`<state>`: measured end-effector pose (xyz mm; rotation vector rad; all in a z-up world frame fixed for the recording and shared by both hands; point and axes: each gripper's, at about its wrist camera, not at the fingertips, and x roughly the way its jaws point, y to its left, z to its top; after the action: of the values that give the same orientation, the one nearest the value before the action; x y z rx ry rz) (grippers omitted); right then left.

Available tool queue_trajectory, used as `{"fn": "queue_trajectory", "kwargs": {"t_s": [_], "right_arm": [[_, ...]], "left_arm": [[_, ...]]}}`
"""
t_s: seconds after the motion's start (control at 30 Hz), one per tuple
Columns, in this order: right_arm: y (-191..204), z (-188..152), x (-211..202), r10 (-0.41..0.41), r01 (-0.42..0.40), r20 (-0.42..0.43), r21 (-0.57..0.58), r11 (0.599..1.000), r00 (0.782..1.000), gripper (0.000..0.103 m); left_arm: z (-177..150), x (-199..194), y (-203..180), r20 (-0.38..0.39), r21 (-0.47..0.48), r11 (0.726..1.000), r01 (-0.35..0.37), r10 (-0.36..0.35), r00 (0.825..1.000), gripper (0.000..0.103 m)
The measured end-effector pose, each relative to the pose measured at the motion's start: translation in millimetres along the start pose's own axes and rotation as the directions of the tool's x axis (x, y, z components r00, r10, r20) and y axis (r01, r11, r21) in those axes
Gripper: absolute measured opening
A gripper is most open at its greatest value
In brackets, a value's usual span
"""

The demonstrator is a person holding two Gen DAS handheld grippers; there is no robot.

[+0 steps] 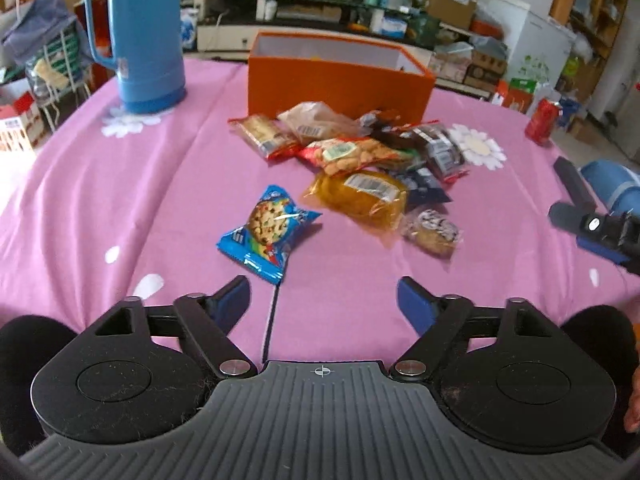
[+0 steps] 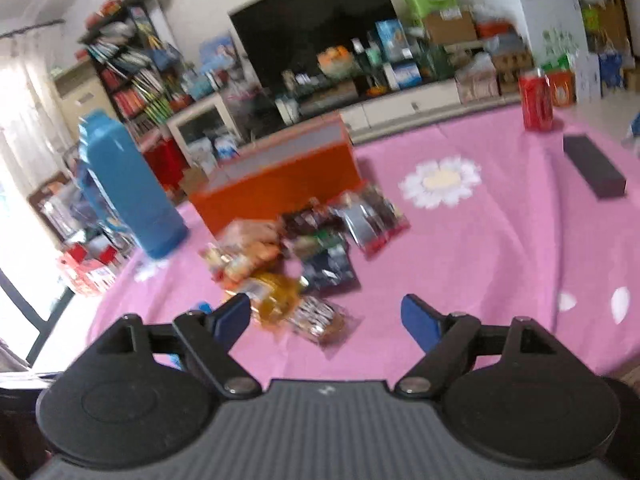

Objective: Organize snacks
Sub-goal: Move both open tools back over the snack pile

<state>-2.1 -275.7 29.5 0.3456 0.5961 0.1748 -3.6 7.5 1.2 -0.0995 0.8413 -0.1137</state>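
Note:
A pile of snack packets [image 1: 360, 152] lies on the pink tablecloth in front of an open orange box [image 1: 340, 76]. A blue cookie packet [image 1: 268, 232] lies apart, nearest my left gripper [image 1: 323, 300], which stands open over bare cloth with nothing between its blue pads. In the right wrist view the same pile [image 2: 304, 248] sits ahead and left, the orange box [image 2: 276, 180] behind it. My right gripper [image 2: 326, 316] is open; a clear-wrapped pastry [image 2: 320, 320] lies on the cloth just ahead between the fingers, untouched. The right gripper also shows at the left view's right edge.
A tall blue thermos [image 1: 140, 32] stands at the table's back left. A red can [image 1: 542, 120] and a dark flat box [image 2: 594, 170] sit at the right side. Shelves, a television and cartons crowd the room beyond the table.

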Motion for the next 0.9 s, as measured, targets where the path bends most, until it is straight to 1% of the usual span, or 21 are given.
{"fn": "queue_trajectory", "kwargs": {"t_s": [0.1,0.17,0.23,0.3,0.37,0.5,0.6,0.73,0.8,0.9], "right_arm": [[3,12,-19,-0.009,0.009,0.036,-0.006,1.0,0.999,0.087],[3,21,-23,-0.003,0.003,0.041,-0.006,1.0,0.999,0.087],[3,23,-19,-0.004,0.004,0.024,-0.01,1.0,1.0,0.088],[1,20,-8,-0.007,0.007,-0.015,-0.018,1.0,1.0,0.088],[-4,16,8,-0.007,0.006,-0.071,-0.008,1.0,0.997,0.088],[-15,8,37,0.005,-0.002,-0.17,0.018,1.0,0.985,0.088],[-23,5,56,-0.008,0.015,-0.208,0.035,0.999,0.978,0.088],[-41,8,80,-0.025,0.043,-0.231,0.074,0.996,0.973,0.088],[-44,13,88,-0.027,0.044,-0.234,0.067,0.997,0.972,0.088],[-37,16,101,-0.025,0.03,-0.249,0.016,0.999,0.968,0.088]], "left_arm": [[8,-8,-9,0.009,0.034,0.999,-0.009,0.009,1.0,0.067],[14,-6,-11,0.0,0.045,0.999,-0.012,0.012,1.0,0.068],[20,3,-10,-0.019,0.05,0.999,-0.013,0.014,1.0,0.068],[28,14,-8,-0.046,0.04,0.999,-0.022,0.023,0.999,0.067],[35,24,-3,-0.068,0.027,0.999,-0.023,0.024,0.997,0.067],[46,46,7,-0.115,-0.012,1.0,-0.02,0.019,0.993,0.068],[57,64,12,-0.154,-0.032,0.999,-0.018,0.013,0.988,0.068],[80,80,12,-0.146,-0.021,0.999,-0.043,0.039,0.989,0.069],[86,85,15,-0.132,-0.019,0.997,-0.075,0.072,0.989,0.074],[83,92,20,-0.131,0.047,0.992,-0.121,0.126,0.983,0.074]]}}
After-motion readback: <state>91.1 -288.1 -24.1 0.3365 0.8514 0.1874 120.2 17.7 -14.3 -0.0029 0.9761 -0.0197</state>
